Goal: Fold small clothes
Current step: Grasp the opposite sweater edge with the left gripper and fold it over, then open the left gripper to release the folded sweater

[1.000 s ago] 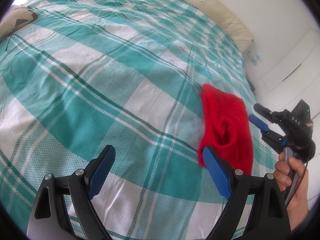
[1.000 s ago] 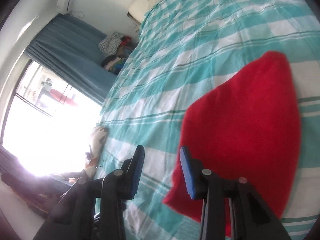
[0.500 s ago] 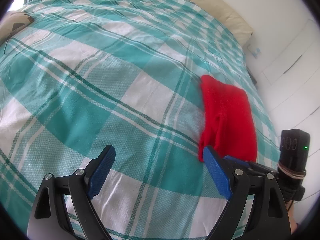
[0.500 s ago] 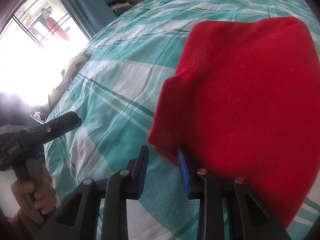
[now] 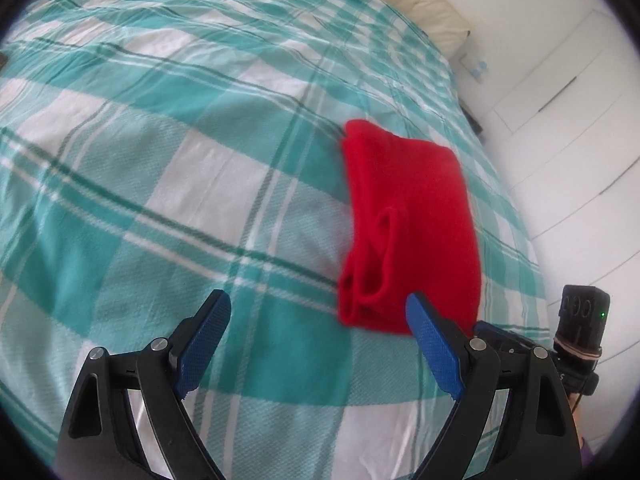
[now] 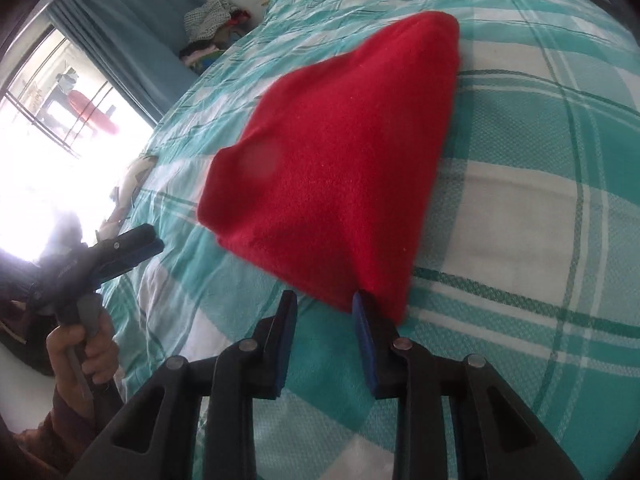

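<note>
The right tool [image 6: 325, 308] sits at the near corner of the red garment [image 6: 340, 168], jaws narrowed but gripping nothing, probably lining up a pinch. The left tool [image 5: 318, 312] gapes wide over the bed [image 5: 200, 184], just beside the garment.

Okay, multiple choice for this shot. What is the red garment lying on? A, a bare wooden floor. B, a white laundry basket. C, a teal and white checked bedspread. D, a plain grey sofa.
C: the folded red garment lies flat on the teal and white checked bedspread, which shows around it on all sides in the left wrist view.
</note>
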The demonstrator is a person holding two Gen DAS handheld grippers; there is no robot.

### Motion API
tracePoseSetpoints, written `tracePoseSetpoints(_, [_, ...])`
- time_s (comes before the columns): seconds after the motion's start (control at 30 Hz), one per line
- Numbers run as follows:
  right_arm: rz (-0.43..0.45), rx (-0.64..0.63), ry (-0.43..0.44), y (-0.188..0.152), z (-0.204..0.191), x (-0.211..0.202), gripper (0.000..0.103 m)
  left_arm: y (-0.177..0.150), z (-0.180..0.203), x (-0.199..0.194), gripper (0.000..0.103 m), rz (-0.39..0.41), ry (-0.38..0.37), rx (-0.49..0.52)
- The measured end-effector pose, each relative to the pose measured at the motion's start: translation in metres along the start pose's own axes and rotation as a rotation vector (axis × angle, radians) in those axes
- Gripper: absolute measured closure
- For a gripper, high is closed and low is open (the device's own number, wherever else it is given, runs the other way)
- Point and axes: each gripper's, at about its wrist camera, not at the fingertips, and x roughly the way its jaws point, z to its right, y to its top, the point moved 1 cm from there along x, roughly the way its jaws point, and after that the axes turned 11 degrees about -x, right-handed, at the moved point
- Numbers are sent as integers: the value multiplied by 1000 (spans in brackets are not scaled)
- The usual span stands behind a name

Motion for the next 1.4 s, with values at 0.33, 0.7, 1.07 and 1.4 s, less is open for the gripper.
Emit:
tracePoseSetpoints(0.33, [169,238,-3,65,89,-1,25,49,35,103,6,-186,30,67])
tracePoseSetpoints(0.7, [153,21,-167,96,13,48,72,47,56,86,83,-123,-47,116])
tracePoseSetpoints(1.07, [371,-121,-47,148,-56,-28,73,69,85,-35,62,69,-87,241])
tracePoseSetpoints(1.4, [61,-9,-252,38,-12,-3,21,-25,32,-39,19,182,282,318])
